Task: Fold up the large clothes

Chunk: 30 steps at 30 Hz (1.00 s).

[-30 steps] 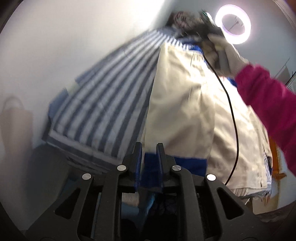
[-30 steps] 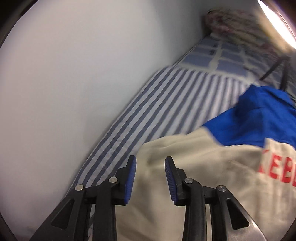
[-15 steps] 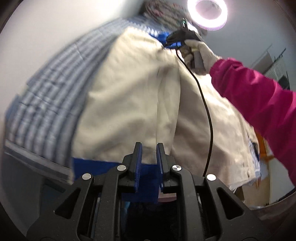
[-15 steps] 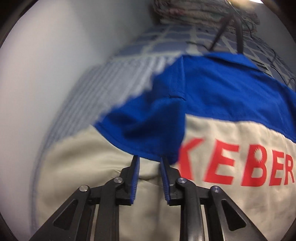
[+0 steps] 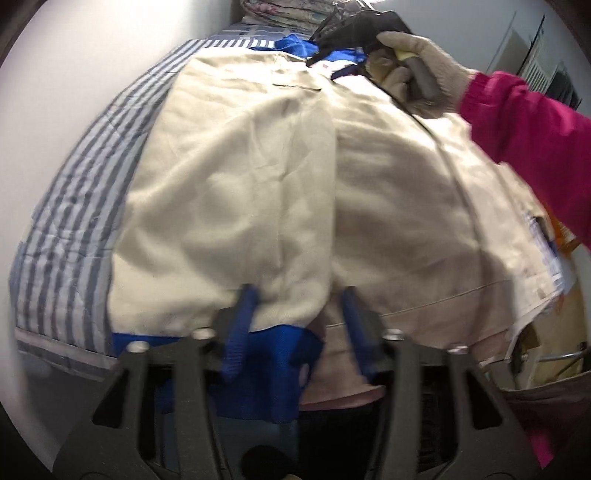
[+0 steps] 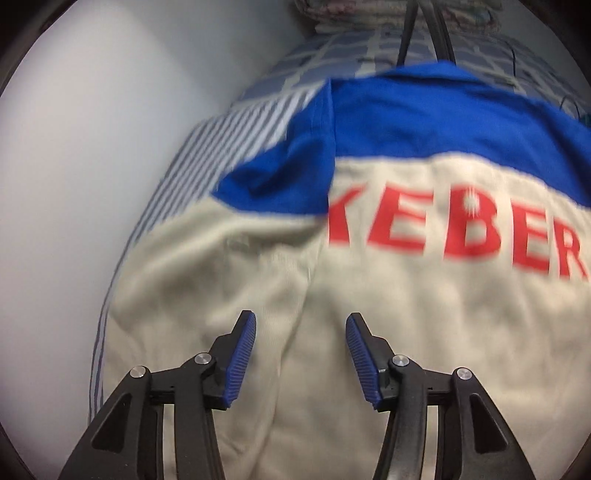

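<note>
A large cream jacket (image 5: 258,177) with blue trim lies spread on a striped bed sheet (image 5: 74,206). My left gripper (image 5: 297,317) is at its near edge with jaws opening. The cream cloth and the blue hem (image 5: 266,354) lie loose between the parted pads. In the right wrist view the jacket's back (image 6: 406,314) shows red letters (image 6: 461,229) under a blue yoke (image 6: 443,114). My right gripper (image 6: 301,339) hovers over the cream cloth, jaws opening, nothing between them. The left wrist view shows the right gripper (image 5: 354,29) at the far end, held by a gloved hand (image 5: 424,55).
A white wall (image 6: 92,147) runs along the bed's left side. Checked blue bedding (image 6: 332,55) and a folded patterned blanket (image 6: 369,14) lie at the far end, with black stand legs (image 6: 406,37). A pink sleeve (image 5: 535,122) and a black cable (image 5: 458,177) cross the jacket's right half.
Half a second ago both grippers were shut on the jacket's cloth. Both have let go and stand open, and the jacket's side now lies folded flat over its body.
</note>
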Tool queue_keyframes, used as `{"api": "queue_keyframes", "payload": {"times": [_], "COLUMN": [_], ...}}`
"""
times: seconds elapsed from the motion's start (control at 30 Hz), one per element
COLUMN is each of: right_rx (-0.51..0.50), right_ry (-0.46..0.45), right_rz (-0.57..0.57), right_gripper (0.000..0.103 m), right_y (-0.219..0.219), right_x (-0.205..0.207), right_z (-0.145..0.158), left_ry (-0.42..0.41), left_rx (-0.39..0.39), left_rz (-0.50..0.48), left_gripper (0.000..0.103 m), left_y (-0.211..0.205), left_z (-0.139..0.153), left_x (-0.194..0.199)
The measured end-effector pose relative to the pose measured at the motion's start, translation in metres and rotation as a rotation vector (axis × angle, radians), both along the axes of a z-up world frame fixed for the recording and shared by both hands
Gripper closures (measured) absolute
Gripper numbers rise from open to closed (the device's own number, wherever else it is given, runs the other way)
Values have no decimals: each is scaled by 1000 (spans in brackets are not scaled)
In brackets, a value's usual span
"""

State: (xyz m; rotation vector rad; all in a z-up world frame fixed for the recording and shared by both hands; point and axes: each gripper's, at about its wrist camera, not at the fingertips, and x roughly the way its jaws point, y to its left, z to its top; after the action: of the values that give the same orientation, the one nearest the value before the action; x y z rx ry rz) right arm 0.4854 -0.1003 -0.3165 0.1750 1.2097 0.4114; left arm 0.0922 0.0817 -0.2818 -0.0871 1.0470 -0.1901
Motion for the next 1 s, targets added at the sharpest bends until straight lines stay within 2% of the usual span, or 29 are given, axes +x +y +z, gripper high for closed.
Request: {"api": "queue_keyframes", "payload": {"times": [0.03,0.07,0.1,0.13,0.17,0.2,0.33,0.4,0.47,0.5,0.53,0.57,0.63,0.67,0.73,0.8,0.9,1.0], "right_rx": [14,43,61,64,75,87,49,13,-99,-133,-137,-135,-132,-132,-119,-66,-14,7], "right_ry": [11,20,20,15,20,38,-32,-25,-8,-9,-14,-23,-63,-89,-122,-146,-157,-157], "right_rz": [1,7,9,10,17,20,33,24,55,74,84,85,70,64,61,85,172,284], "right_gripper": [49,51,56,72,96,101,102,103,101,99,97,86,78,78,78,78,78,78], "right_y": [0,0,1,2,5,7,9,4,9,12,12,11,4,0,-4,-1,20,53], "right_x": [-7,-14,-19,-21,-22,-23,-32,-33,-35,-37,-38,-40,-45,-48,-56,-71,-95,-133], "right_z": [-4,-9,-12,-12,-12,-10,19,14,-2,-8,-9,-7,4,12,25,38,50,52], "left_ry": [3,8,13,15,7,-9,-46,-4,70,82,86,80,46,27,-20,-50,-48,-25], "left_rx": [5,-25,-55,-75,-84,-89,-105,-116,-106,-105,-108,-120,-146,-152,-168,-172,-159,-194], "left_rz": [5,19,31,35,36,26,-26,-54,-64,-59,-60,-62,-58,-54,-21,43,148,249], "left_gripper": [81,92,95,96,96,96,96,96,95,92,84,78,74,74,73,73,73,73], "left_y": [0,6,10,13,13,12,4,-1,-6,-7,-6,-5,1,5,19,38,71,103], "left_z": [-2,-3,-3,0,5,12,30,21,4,2,2,6,19,25,40,49,47,40], "left_x": [0,1,1,1,0,-4,-17,-17,-11,-10,-11,-13,-19,-23,-34,-40,-46,-52]}}
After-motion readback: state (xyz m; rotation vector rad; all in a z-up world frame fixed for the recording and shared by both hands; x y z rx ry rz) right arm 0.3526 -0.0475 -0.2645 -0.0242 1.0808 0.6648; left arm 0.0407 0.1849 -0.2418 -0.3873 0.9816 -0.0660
